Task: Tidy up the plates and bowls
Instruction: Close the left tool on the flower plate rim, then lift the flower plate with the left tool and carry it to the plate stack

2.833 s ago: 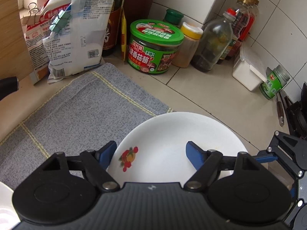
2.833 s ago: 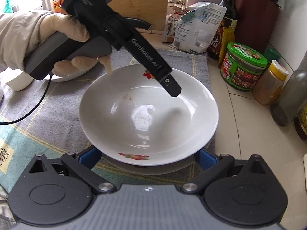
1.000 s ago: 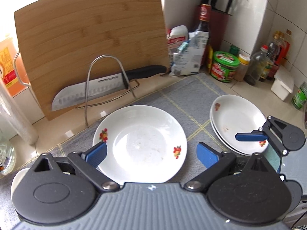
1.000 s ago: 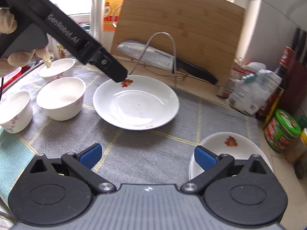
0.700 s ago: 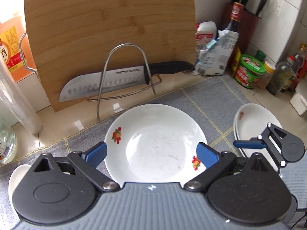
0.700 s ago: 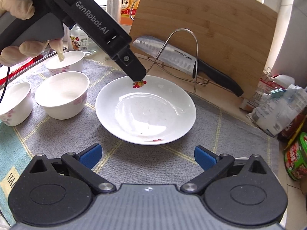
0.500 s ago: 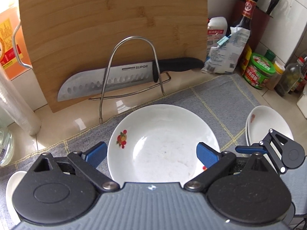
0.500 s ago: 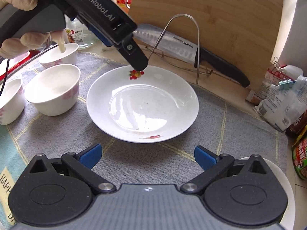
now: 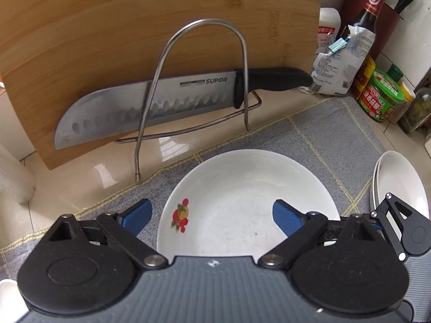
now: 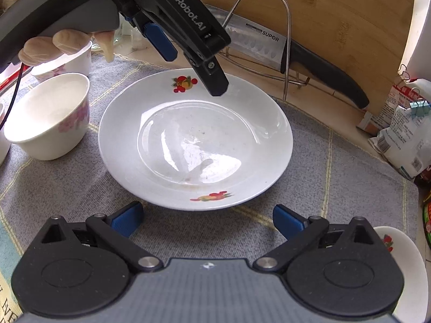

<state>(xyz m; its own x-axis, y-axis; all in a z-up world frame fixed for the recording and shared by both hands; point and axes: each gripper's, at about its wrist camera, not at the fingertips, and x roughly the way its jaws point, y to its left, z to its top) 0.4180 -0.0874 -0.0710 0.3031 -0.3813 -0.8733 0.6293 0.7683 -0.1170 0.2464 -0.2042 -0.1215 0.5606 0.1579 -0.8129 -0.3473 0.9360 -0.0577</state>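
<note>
White plate (image 10: 194,145) with fruit decals sits flat on the grey mat (image 10: 336,177). Right tool (image 10: 207,222) hovers at the near rim, blue fingers spread, nothing between them. Left tool (image 10: 194,62), in a gloved hand (image 10: 54,45), has one black finger tip over the far rim; contact unclear. White bowl (image 10: 48,123) just left of plate. Knife (image 10: 296,51) in wire rack (image 10: 285,27) before the wooden cutting board (image 10: 350,13).

Both grippers have dropped closer to the plate (image 10: 195,140), left gripper (image 9: 212,215) narrowing
</note>
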